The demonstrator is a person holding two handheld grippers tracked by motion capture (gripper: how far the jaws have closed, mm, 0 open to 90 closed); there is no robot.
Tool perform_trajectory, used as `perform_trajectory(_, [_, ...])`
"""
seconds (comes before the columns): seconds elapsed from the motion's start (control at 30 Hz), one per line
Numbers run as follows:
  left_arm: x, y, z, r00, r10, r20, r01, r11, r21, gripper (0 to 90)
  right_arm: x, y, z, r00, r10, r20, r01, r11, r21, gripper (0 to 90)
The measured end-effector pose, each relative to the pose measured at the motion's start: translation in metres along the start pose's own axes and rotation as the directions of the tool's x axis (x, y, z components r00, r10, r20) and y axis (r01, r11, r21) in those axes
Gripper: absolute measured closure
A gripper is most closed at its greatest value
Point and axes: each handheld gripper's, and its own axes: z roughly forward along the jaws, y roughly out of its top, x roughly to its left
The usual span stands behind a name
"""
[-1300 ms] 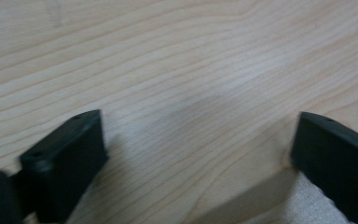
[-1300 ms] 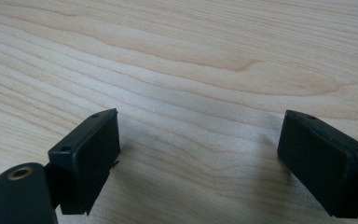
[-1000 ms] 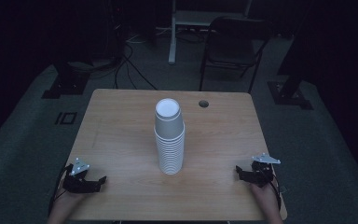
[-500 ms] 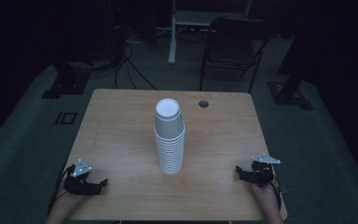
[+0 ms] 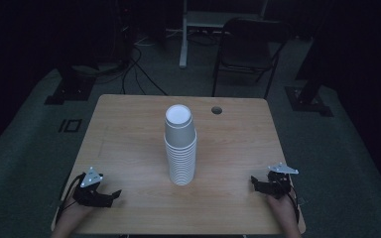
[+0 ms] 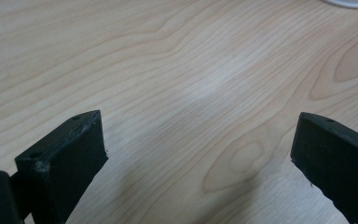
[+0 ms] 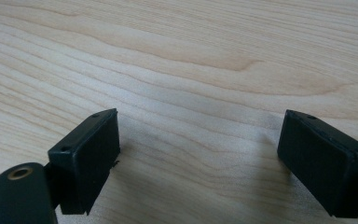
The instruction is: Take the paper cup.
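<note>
A tall stack of white paper cups (image 5: 180, 148) stands upside down at the middle of the wooden table (image 5: 129, 134). My left gripper (image 5: 110, 196) rests near the table's front left corner, open, with bare wood between its jaws (image 6: 200, 154). The white edge of the cup stack (image 6: 354, 3) peeks in at the top right of the left gripper view. My right gripper (image 5: 256, 184) lies near the front right corner, also open over bare wood (image 7: 200, 149). Both point inward toward the cups and stand well apart from them.
A round cable hole (image 5: 217, 110) sits in the table's far right part. Beyond the table stand a dark folding chair (image 5: 248, 49), a white desk leg (image 5: 183, 34) and cables on the floor (image 5: 134, 59). The room around is dim.
</note>
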Motion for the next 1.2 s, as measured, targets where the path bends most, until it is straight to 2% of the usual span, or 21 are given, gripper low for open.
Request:
perform_trajectory(0.3, [-0.008, 0.011, 0.002, 0.9991, 0.031, 0.029, -0.031, 0.9995, -0.010, 3.4, 0.000, 0.000, 0.000, 1.0000, 0.000, 0.000, 0.000, 1.000, 0.000, 12.1])
perform_trajectory(0.33, [-0.009, 0.015, 0.001, 0.9984, 0.035, 0.045, -0.034, 0.9993, -0.017, 3.5, 0.000, 0.000, 0.000, 1.0000, 0.000, 0.000, 0.000, 1.000, 0.000, 12.1])
perform_trajectory(0.53, [-0.012, 0.023, 0.001, 0.9967, 0.061, 0.054, -0.059, 0.9979, -0.024, 3.4, 0.000, 0.000, 0.000, 1.0000, 0.000, 0.000, 0.000, 1.000, 0.000, 12.1])
perform_trajectory(0.63, [-0.011, 0.026, 0.000, 0.9959, 0.046, 0.078, -0.042, 0.9974, -0.059, 3.5, 0.000, 0.000, 0.000, 1.0000, 0.000, 0.000, 0.000, 1.000, 0.000, 12.1])
perform_trajectory(0.7, [-0.014, 0.029, -0.001, 0.9939, 0.057, 0.095, -0.051, 0.9963, -0.069, 3.5, 0.000, 0.000, 0.000, 1.0000, 0.000, 0.000, 0.000, 1.000, 0.000, 12.1])
perform_trajectory(0.8, [-0.017, 0.033, -0.003, 0.9933, 0.073, 0.090, -0.065, 0.9946, -0.081, 3.5, 0.000, 0.000, 0.000, 1.0000, 0.000, 0.000, 0.000, 1.000, 0.000, 12.1])
perform_trajectory(0.87, [-0.020, 0.041, -0.004, 0.9903, 0.079, 0.114, -0.067, 0.9920, -0.107, 3.4, 0.000, 0.000, 0.000, 1.0000, 0.000, 0.000, 0.000, 1.000, 0.000, 12.1])
perform_trajectory(1.0, [-0.023, 0.046, -0.006, 0.9884, 0.090, 0.123, -0.075, 0.9896, -0.123, 3.5, 0.000, 0.000, 0.000, 1.0000, 0.000, 0.000, 0.000, 1.000, 0.000, 12.1])
perform_trajectory(1.07, [-0.027, 0.056, -0.007, 0.9833, 0.105, 0.149, -0.084, 0.9859, -0.145, 3.5, 0.000, 0.000, 0.000, 1.0000, 0.000, 0.000, 0.000, 1.000, 0.000, 12.1])
perform_trajectory(1.1, [-0.028, 0.058, -0.009, 0.9809, 0.101, 0.166, -0.075, 0.9845, -0.159, 3.5, 0.000, 0.000, 0.000, 1.0000, 0.000, 0.000, 0.000, 1.000, 0.000, 12.1])
perform_trajectory(1.2, [-0.031, 0.065, -0.012, 0.9783, 0.113, 0.174, -0.082, 0.9806, -0.178, 3.5, 0.000, 0.000, 0.000, 1.0000, 0.000, 0.000, 0.000, 1.000, 0.000, 12.1])
